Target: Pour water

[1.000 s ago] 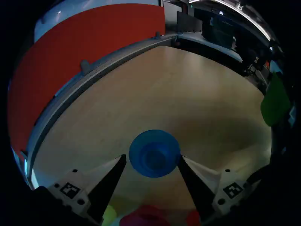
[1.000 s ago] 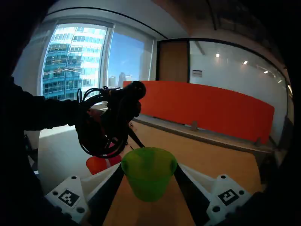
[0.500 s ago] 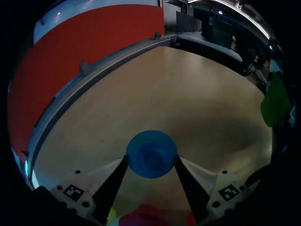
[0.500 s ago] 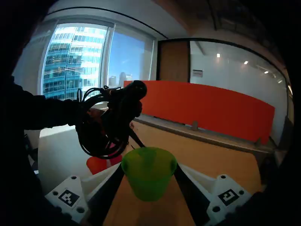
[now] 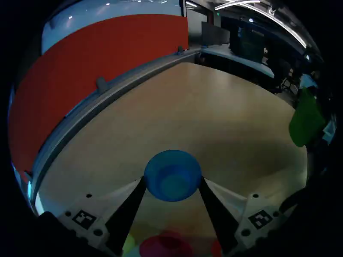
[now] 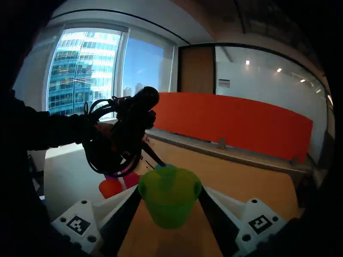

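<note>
A cup in each of your grippers, over the pale wood table.
Left gripper view: your left gripper's (image 5: 172,180) jaws clamp the blue cup (image 5: 173,174) above the table (image 5: 193,107); an orange partition (image 5: 85,60) lines its edge, with a dim office beyond. Right gripper view: your right gripper's (image 6: 169,188) jaws grip the green cup (image 6: 170,199), the blue rim just behind it, before bright windows (image 6: 85,73).

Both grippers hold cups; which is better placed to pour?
Probably left. The left gripper grips the blue cup; the right gripper view shows it angled down from above, by the rim of the green cup, which the right gripper holds upright.
</note>
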### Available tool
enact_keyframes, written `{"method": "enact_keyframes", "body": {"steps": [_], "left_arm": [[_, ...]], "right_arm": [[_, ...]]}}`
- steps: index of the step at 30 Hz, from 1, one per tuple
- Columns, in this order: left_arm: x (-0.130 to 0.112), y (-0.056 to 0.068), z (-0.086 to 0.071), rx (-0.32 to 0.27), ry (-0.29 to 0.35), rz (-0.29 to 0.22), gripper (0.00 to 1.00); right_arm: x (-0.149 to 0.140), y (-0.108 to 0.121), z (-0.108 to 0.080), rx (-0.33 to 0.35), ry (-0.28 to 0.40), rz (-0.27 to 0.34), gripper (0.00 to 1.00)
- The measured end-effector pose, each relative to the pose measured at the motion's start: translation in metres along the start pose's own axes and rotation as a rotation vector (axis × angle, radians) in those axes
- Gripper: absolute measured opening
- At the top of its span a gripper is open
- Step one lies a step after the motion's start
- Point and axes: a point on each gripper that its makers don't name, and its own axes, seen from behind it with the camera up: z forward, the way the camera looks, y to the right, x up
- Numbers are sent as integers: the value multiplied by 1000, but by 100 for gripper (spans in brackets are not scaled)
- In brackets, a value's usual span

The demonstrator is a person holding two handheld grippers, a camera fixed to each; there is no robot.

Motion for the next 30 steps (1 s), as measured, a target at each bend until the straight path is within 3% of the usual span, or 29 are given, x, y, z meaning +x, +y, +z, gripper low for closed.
{"method": "enact_keyframes", "body": {"steps": [17,30], "left_arm": [[46,0,-90,-11,324,-33,87],[52,-3,-151,6,512,-38,87]], "right_arm": [[21,-17,4,18,22,-23,93],[35,-32,9,44,40,-39,93]]}}
